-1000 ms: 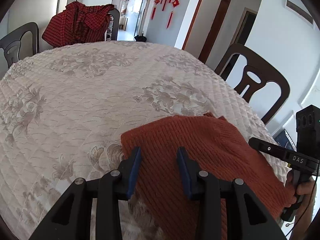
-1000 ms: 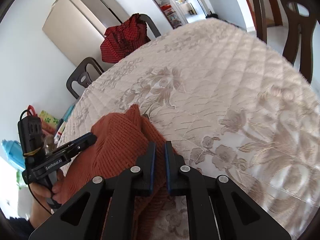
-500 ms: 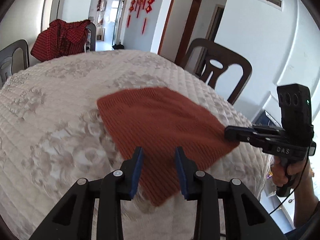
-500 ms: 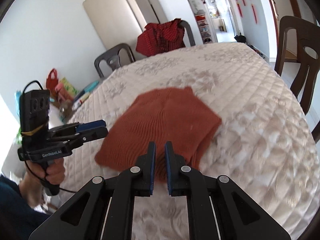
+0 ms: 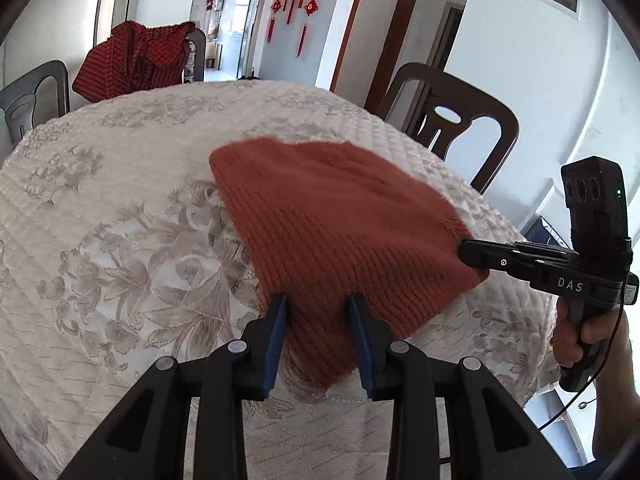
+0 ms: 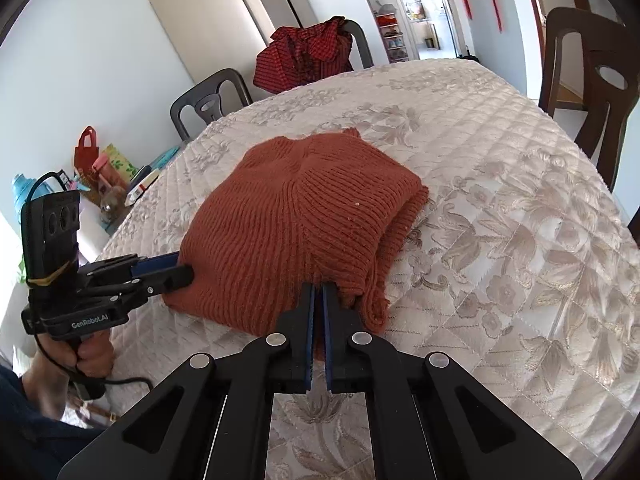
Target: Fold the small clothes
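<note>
A rust-orange knit garment (image 5: 332, 220) lies folded on the quilted cream tablecloth (image 5: 120, 216); it also shows in the right wrist view (image 6: 296, 216). My left gripper (image 5: 318, 302) is open, its fingers straddling the garment's near corner without closing on it. In the right wrist view the left gripper (image 6: 182, 270) touches the garment's left edge. My right gripper (image 6: 318, 290) is shut on the garment's near edge. In the left wrist view the right gripper (image 5: 466, 250) meets the garment's right corner.
A red checked garment (image 5: 136, 60) hangs over a chair at the far side. Dark chairs (image 5: 452, 120) stand around the table. Bags and bottles (image 6: 104, 172) sit on the floor beyond the table's left edge.
Both grippers have drawn back towards the near table edge, and the garment now lies spread flat and folded. The left gripper stays open, the right stays shut on the knit.
</note>
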`<state>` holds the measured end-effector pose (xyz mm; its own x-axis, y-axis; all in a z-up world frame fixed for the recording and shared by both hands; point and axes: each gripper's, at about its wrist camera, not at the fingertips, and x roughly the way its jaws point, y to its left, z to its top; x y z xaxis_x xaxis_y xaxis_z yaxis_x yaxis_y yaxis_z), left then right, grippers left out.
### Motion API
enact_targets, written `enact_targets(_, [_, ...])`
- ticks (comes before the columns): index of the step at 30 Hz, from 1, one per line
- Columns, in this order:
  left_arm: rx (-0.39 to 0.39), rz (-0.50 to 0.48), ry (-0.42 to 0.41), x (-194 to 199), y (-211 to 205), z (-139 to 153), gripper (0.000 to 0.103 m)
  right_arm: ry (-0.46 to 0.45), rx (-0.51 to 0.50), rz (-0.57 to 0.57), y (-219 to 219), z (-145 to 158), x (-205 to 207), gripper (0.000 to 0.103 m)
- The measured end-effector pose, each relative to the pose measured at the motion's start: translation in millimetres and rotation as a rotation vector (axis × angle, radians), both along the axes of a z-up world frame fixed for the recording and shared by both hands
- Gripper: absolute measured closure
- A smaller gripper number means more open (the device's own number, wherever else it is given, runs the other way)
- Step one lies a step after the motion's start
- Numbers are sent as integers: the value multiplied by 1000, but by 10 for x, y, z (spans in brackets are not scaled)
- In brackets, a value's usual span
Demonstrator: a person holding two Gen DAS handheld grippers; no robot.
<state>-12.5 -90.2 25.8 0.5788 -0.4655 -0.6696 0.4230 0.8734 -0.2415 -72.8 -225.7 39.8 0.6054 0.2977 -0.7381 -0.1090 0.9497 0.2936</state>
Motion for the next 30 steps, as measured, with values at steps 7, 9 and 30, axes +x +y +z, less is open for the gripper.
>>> enact_targets(7, [-33,28,-43,36,22,173,69,-68,-4,-10,28,191,-31,98])
enact_targets(9, [-36,38,-34,111,4,141,69,-65,0,-24,16,149,9,98])
enact_targets(30, [24,53,-33,332,-153,109,68,-32,23,-53,-74,26,266,98])
